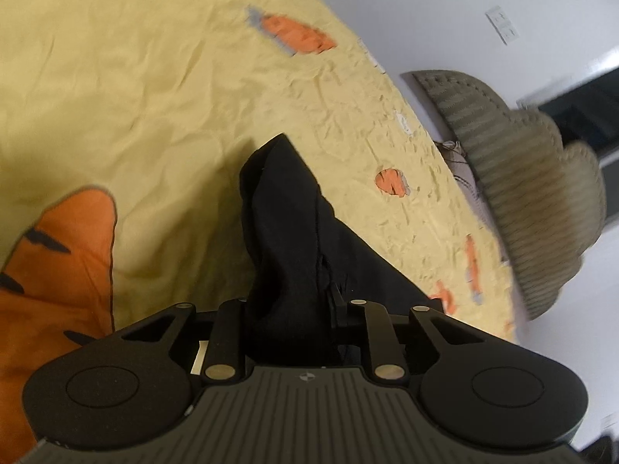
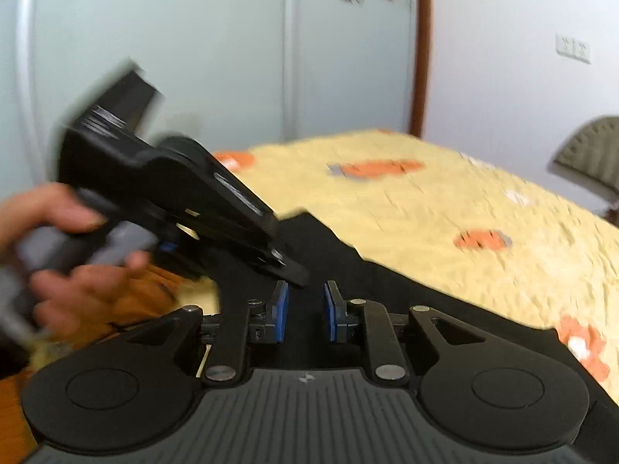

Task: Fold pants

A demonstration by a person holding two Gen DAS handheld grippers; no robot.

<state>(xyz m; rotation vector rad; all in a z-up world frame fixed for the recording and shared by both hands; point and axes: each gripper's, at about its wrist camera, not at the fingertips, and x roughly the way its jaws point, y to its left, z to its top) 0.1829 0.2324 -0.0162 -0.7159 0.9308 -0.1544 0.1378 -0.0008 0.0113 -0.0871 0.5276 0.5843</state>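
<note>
The black pants (image 1: 286, 232) are bunched up in my left gripper (image 1: 288, 309), which is shut on them and holds them above the yellow bedspread (image 1: 135, 96); the fabric hides its pads. In the right wrist view the pants (image 2: 348, 290) lie spread on the bed under my right gripper (image 2: 306, 311). Its blue pads (image 2: 280, 311) stand apart with black cloth showing between them, not pinched. The left gripper (image 2: 286, 266), in a person's hand (image 2: 65, 263), comes in from the left and its tip touches the pants just ahead of the right fingers.
The bed carries a yellow spread with orange carrot prints (image 2: 379, 166). An olive ribbed chair (image 1: 522, 178) stands past the bed's edge, seen also in the right wrist view (image 2: 592, 154). White walls with sockets (image 2: 572, 48) and a pale wardrobe (image 2: 193, 58) lie behind.
</note>
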